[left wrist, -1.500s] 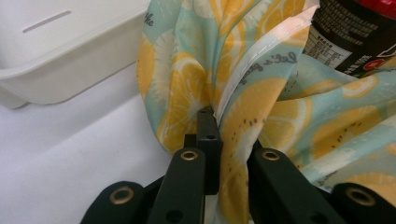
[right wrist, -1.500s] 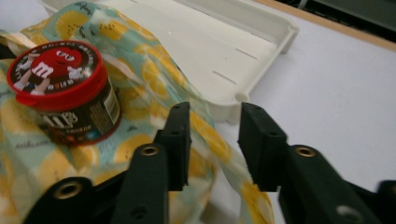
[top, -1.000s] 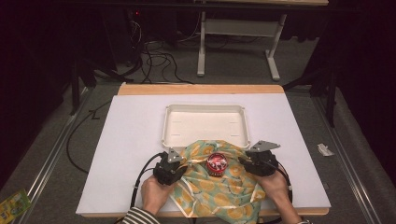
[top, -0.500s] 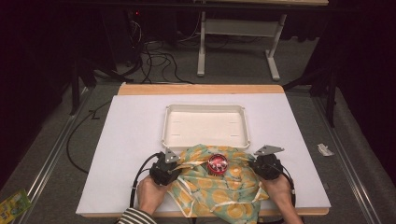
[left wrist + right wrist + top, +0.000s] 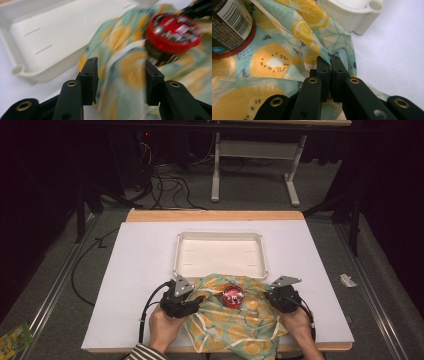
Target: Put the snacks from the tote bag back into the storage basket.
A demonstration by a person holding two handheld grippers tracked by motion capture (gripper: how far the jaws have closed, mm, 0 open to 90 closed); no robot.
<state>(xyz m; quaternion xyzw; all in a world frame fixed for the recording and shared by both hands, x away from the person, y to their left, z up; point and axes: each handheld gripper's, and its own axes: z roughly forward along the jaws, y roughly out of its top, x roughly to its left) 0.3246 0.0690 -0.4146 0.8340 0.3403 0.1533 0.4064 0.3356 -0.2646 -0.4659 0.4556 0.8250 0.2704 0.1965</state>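
A cloth (image 5: 235, 322) printed with yellow fruit slices on pale green lies at the table's near edge, its far edge bunched against a white tray (image 5: 220, 236). A small dark jar with a red lid (image 5: 232, 295) rests on the cloth. My left gripper (image 5: 199, 300) is at the cloth's left edge. Its jaws stand open with a fold of cloth (image 5: 125, 72) between them, and the jar (image 5: 175, 32) is just beyond. My right gripper (image 5: 268, 296) is shut on the cloth's right hem (image 5: 337, 51), with the jar (image 5: 229, 25) to its left.
The shallow white tray (image 5: 45, 37) holds nothing and sits mid-table on a white board (image 5: 140, 270). A corner of the tray (image 5: 362, 15) is close ahead of the right gripper. Cables (image 5: 165, 175) and a table frame (image 5: 255, 155) stand on the floor beyond.
My right gripper has drawn a little toward the near edge and to the right with the cloth's hem. The left gripper has barely shifted at the cloth's left edge.
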